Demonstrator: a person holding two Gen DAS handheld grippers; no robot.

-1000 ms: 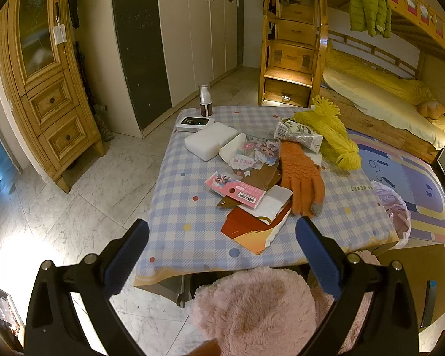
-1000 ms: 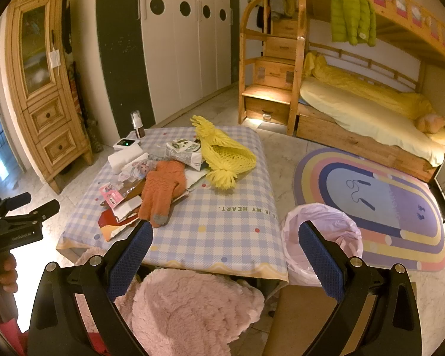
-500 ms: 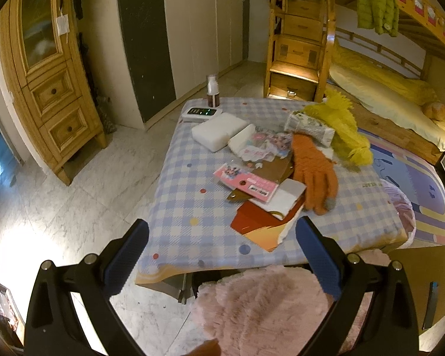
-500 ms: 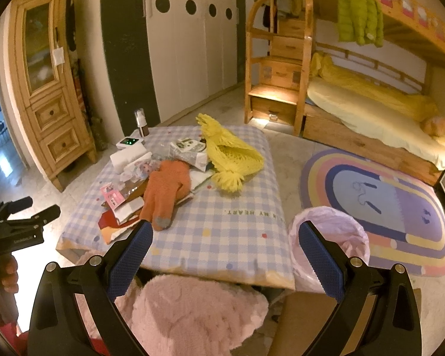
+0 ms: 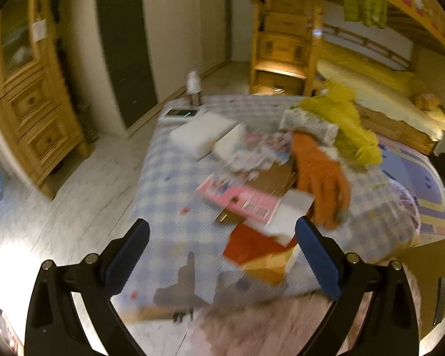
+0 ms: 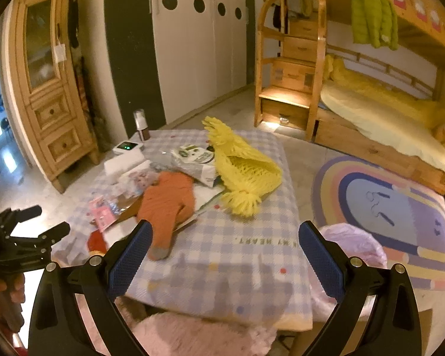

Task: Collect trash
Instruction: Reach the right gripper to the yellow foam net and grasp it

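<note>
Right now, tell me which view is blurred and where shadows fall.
Left wrist view: motion-smeared, the pink packet and orange glove soft; finger shadows darken the tablecloth's near edge. Right wrist view: sharper, fainter shadows on the cloth; both bulge from fisheye.

A pink printed paper card (image 5: pixel 241 199) lies flat near the middle of the checked tablecloth, overlapping a brown cardboard scrap (image 5: pixel 277 178) at its 1 o'clock. At its 5 o'clock sits a white folded paper (image 5: pixel 290 210) atop red and orange paper sheets (image 5: pixel 258 252). A crumpled printed plastic wrapper (image 6: pixel 197 160) rests at the yellow knit's 9 o'clock. A pink-lined trash bin (image 6: pixel 353 244) stands off the table's corner.
</note>
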